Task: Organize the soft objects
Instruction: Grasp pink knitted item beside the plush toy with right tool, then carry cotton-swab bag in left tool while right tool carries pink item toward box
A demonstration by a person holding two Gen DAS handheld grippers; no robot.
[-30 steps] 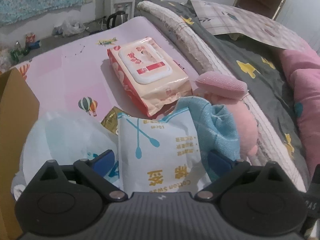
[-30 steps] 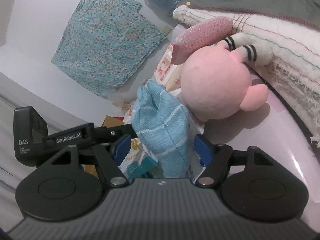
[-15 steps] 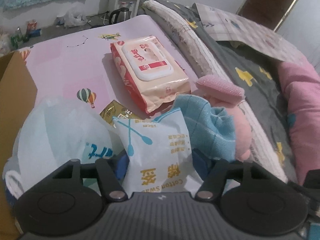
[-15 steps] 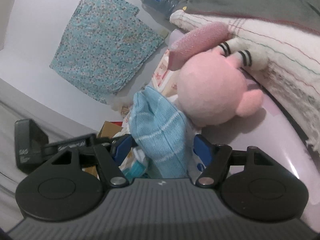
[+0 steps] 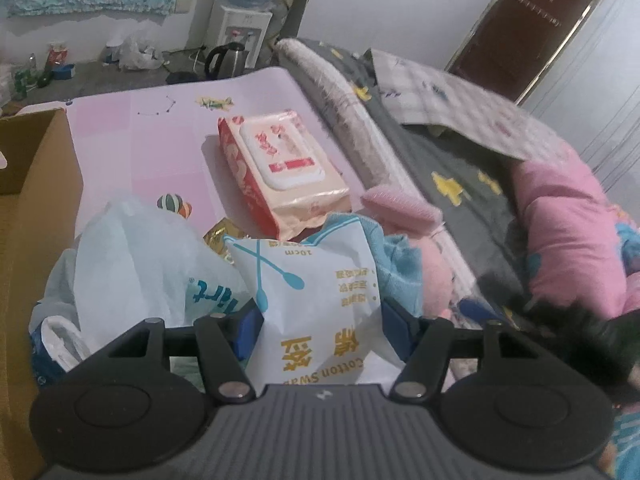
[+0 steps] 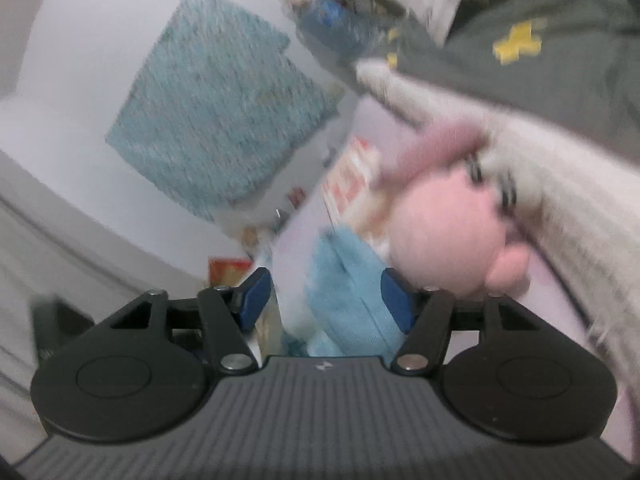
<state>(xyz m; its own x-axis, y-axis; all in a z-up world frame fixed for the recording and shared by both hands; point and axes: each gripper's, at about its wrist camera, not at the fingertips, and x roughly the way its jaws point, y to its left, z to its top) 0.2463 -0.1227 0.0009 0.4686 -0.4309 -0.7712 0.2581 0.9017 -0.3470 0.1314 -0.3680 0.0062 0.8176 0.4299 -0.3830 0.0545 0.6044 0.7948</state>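
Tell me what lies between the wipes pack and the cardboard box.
In the left wrist view, only bare pink mat separates the wipes pack from the cardboard box.

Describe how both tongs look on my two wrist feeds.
The left tongs and right tongs look identical: a dark grey ribbed body with a small white logo, two round black discs at its sides, black angular linkage arms with silver pivot pins, and blue pads. No cables, sleeves or hands show.
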